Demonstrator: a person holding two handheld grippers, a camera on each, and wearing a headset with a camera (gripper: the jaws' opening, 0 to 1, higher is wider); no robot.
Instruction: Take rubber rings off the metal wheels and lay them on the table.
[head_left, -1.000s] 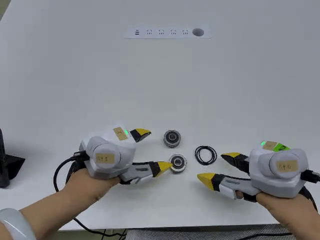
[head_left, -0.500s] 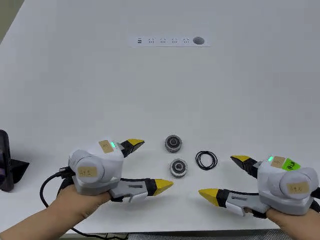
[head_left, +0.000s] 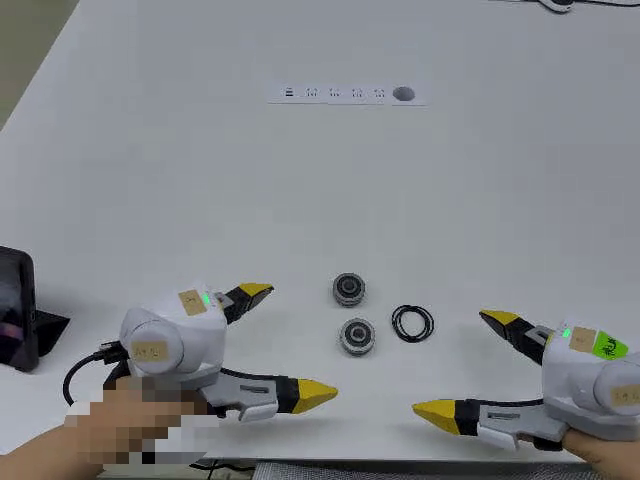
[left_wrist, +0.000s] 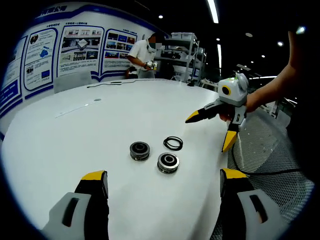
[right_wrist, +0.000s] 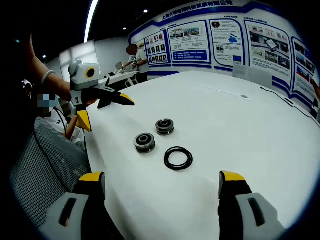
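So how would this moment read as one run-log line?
left gripper: open, empty | right gripper: open, empty | round metal wheels: apart on white table | black rubber rings: flat beside them

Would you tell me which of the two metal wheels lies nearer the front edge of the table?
The round metal wheel right beside the black rubber rings; the other wheel sits farther back.

Head view: the right gripper (head_left: 452, 362) runs off the lower right corner, and a dark device (head_left: 15, 305) is cut by the left edge. Right gripper view: the wall posters (right_wrist: 227, 32) carry text too small to read.
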